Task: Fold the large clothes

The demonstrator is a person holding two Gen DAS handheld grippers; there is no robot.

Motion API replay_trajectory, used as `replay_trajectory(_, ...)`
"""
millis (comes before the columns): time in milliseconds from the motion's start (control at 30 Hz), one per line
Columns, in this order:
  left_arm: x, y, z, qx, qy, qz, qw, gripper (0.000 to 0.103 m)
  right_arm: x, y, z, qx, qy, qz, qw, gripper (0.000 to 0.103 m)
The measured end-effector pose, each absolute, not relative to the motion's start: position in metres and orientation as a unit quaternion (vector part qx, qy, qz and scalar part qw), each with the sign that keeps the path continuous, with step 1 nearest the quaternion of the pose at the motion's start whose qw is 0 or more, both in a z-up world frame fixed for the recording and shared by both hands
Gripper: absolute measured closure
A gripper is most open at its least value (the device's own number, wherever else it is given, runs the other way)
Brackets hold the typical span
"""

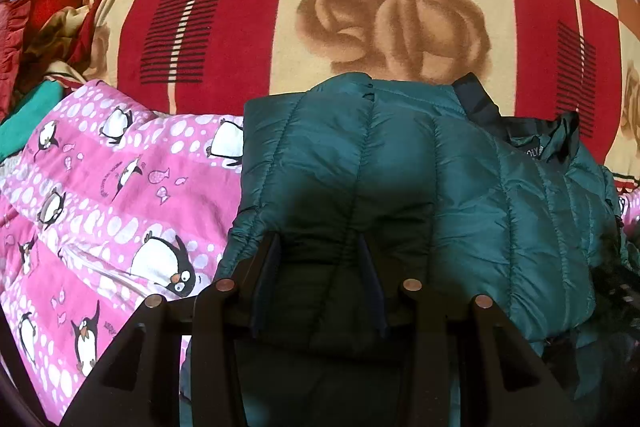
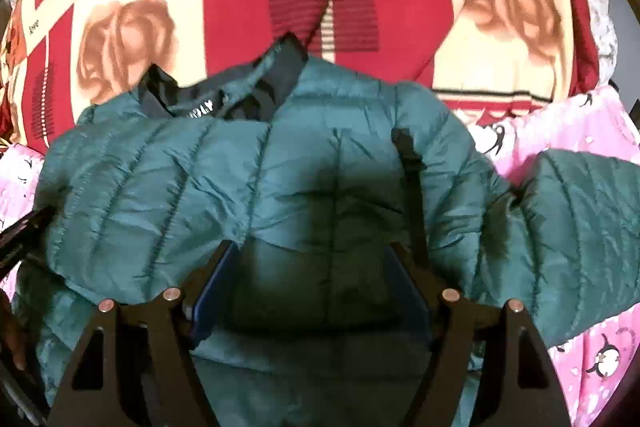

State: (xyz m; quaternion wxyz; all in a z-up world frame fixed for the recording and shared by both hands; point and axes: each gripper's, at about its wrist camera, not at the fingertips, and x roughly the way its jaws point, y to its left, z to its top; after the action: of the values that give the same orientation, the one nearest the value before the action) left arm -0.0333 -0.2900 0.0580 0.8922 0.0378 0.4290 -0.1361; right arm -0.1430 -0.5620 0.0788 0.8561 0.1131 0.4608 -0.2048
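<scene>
Early in the fold, judging by the spread. Working on a teal quilted jacket [image 1: 460,187], laid out over a pink penguin quilt [image 1: 100,187] on the bed, with a red and cream rose blanket [image 1: 392,7] showing beyond the jacket's far edge. Lying front up with the dark collar [image 2: 248,95] at the far end of the jacket and one sleeve [image 2: 580,227] flung out to the jacket's right side, not yet brought in. Looks like one side panel already turned across the jacket's middle, though hard to be sure under the shadow.

Left gripper [image 1: 320,247] poised over the jacket's near left part, fingers [image 1: 276,259] set fairly close with padded cloth between them; cannot tell whether pinching that cloth or only hovering just above it. Right gripper [image 2: 312,251] over the jacket's near middle, fingers [image 2: 224,267] spread wide and released, grasping nothing, cloth visible below the gap.

Next, probably: reach to the jacket's right, take the loose sleeve near its cuff, and carry it across onto the jacket's chest. Calls for a firm bite on slippery, puffy fabric, a low lift to avoid dragging the body off line, and a steadying hold on the jacket's left side meanwhile. Then halve from the jacket's hem toward the collar.
</scene>
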Motion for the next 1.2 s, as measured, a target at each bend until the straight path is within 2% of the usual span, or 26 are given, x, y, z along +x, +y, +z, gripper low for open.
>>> replay_trajectory(133, -0.032, -0.29, 0.056, 0.038, 0.431, -0.137, 0.891, 0.086, -0.135, -0.579, 0.058, 0.13, 0.473, -0.202, 0.848, 0.023)
replay_trajectory(267, -0.033, -0.291, 0.058, 0.039, 0.428, -0.139, 0.892, 0.086, -0.139, -0.578, 0.066, 0.133, 0.475, -0.202, 0.846, 0.023)
replay_trajectory(467, -0.048, -0.286, 0.079, 0.001, 0.412, -0.155, 0.898, 0.086, -0.155, -0.576, 0.093, 0.131, 0.431, -0.219, 0.866, 0.023)
replay_trajectory(633, -0.052, -0.303, 0.075, 0.017, 0.42, -0.164, 0.893, 0.086, -0.149, -0.59, 0.06, 0.136, 0.48, -0.227, 0.836, 0.018)
replay_trajectory(700, -0.052, -0.309, 0.068, 0.032, 0.429, -0.161, 0.888, 0.086, -0.151, -0.594, 0.054, 0.151, 0.476, -0.222, 0.837, 0.016)
replay_trajectory(1200, -0.098, -0.303, 0.096, 0.035, 0.415, -0.178, 0.891, 0.086, -0.211, -0.568, 0.108, 0.164, 0.43, -0.206, 0.864, 0.016)
